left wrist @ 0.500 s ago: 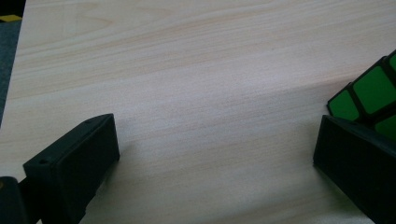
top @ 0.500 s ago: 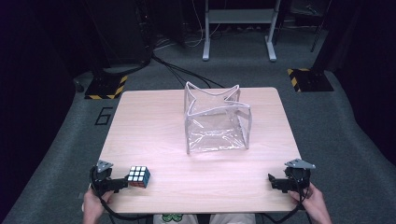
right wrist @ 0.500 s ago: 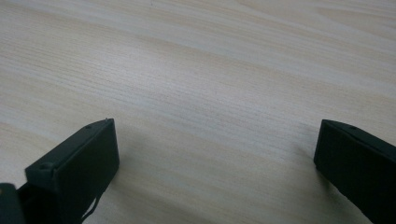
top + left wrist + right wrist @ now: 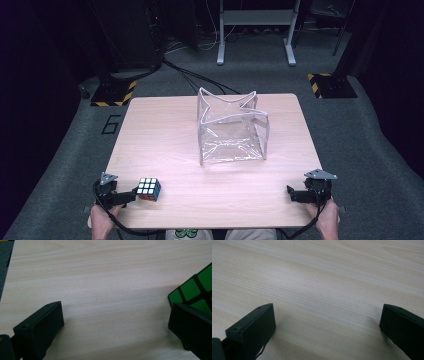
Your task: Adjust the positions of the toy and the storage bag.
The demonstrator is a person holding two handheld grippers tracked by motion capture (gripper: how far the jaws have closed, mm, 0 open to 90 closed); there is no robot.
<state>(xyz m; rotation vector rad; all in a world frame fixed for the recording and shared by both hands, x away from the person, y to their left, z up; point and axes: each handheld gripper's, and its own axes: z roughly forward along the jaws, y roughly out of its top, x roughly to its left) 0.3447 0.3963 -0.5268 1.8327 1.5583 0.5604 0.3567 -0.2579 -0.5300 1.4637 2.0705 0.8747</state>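
The pale wooden counter (image 4: 165, 135) stood on grey carpet in a dark room. Both tools, left (image 4: 129, 196) and right (image 4: 291, 192), were spread; the puzzle cube (image 4: 149, 188) lay just beside the left tool.

Two hands come in from the bottom edge, each gripping a black set of tongs held low and pointing inward. The left tongs (image 4: 131, 196) sit at the near left corner, jaws spread wide with nothing between them. The right tongs (image 4: 291, 194) sit at the near right corner, jaws likewise wide apart.
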